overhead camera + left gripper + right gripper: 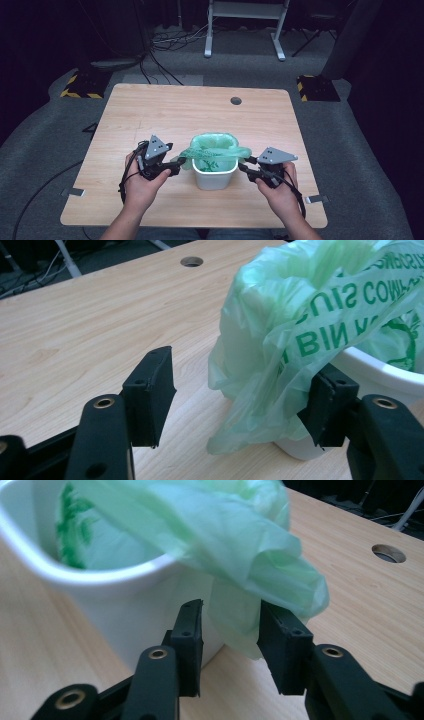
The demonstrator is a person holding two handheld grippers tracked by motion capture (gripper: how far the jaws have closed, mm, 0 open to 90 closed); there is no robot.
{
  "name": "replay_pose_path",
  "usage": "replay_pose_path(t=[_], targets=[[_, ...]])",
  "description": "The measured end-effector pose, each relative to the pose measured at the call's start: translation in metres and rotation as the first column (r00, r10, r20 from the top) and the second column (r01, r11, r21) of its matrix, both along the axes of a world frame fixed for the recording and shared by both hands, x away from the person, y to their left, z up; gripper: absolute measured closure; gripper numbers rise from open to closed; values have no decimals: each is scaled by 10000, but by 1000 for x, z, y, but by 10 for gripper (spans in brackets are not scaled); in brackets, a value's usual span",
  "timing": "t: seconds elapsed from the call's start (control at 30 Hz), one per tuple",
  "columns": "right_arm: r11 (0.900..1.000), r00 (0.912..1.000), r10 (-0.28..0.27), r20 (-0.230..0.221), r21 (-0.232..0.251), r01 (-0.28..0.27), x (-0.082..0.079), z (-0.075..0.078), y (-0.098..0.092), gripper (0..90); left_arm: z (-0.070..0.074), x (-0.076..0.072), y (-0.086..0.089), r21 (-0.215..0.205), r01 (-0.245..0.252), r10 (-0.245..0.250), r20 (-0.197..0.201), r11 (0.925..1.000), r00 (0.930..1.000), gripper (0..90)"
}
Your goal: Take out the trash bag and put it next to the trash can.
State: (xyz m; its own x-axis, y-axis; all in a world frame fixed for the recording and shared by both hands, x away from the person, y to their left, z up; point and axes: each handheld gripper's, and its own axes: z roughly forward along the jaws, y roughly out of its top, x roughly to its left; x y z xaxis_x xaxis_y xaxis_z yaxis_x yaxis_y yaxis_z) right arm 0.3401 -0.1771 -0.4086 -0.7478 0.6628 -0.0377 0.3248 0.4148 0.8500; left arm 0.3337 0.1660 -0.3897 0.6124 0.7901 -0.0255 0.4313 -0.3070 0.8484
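Observation:
A small white bin stands near the front middle of the wooden table. It is lined with a pale green printed bag whose rim spills out on both sides. My left gripper is at the bin's left side. In the left gripper view its jaws stand wide apart, and the bag drapes over the right one beside the bin. My right gripper is at the bin's right side. A fold of bag hangs loose between its parted jaws, next to the bin wall.
A round cable hole sits in the far part of the table. Beyond the table are a white desk frame, floor cables and two black-and-yellow blocks. Bare wood lies left, right and behind the bin.

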Motion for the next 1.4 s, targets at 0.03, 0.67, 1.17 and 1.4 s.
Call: replay_pose_path(t=[0.03,0.67,1.17,1.4], targets=[[9999,10000,-80,-19,95,80,4,0,1,597,-1,1,1,2,-67,67,-41,10000,10000,369],[9830,9834,-1734,543,707,1694,64,19,11,365,2,19,-1,63,-444,445,-244,9990,9987,369],[9965,9865,-402,1587,783,280,54,61,61,311,26,6,-24,20,633,-633,388,9980,9972,317],[9925,9856,872,1449,729,-985,40,64,85,256,28,8,-43,299,1223,-1241,690,9920,9899,304]])
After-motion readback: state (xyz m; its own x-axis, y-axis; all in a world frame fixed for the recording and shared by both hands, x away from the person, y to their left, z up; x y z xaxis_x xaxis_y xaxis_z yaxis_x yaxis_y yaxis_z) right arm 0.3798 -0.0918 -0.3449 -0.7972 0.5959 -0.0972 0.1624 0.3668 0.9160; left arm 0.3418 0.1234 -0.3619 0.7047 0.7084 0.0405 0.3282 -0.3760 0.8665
